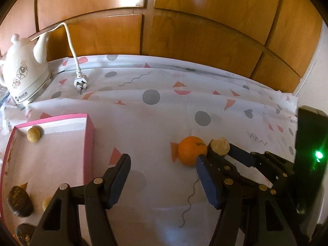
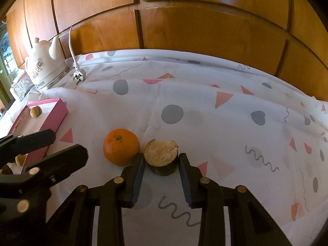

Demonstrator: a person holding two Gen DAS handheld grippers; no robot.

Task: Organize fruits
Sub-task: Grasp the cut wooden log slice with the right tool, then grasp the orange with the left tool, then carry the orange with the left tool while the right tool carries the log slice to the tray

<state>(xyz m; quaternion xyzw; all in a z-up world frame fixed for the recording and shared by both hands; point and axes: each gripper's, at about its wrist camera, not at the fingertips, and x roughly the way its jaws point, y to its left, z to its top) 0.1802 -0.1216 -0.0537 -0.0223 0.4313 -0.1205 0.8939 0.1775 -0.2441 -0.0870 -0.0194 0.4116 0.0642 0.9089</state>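
Fruit piece between our right fingers, not yet gripped.
We should close evenly on the cut brown fruit (image 2: 161, 157), keeping our left pad clear of the orange (image 2: 121, 146) just beside it. Our right gripper (image 2: 161, 162) stands apart, straddling the fruit on the tablecloth (image 2: 205, 106); our left gripper (image 1: 162, 176) hangs wide apart, holding nothing, the pink box (image 1: 89, 143) to its left.

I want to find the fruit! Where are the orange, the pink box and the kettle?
orange (image 2: 121, 146), right wrist view, middle of its peel.
pink box (image 1: 89, 143), left wrist view, its right wall.
kettle (image 1: 24, 75), left wrist view, its white body.
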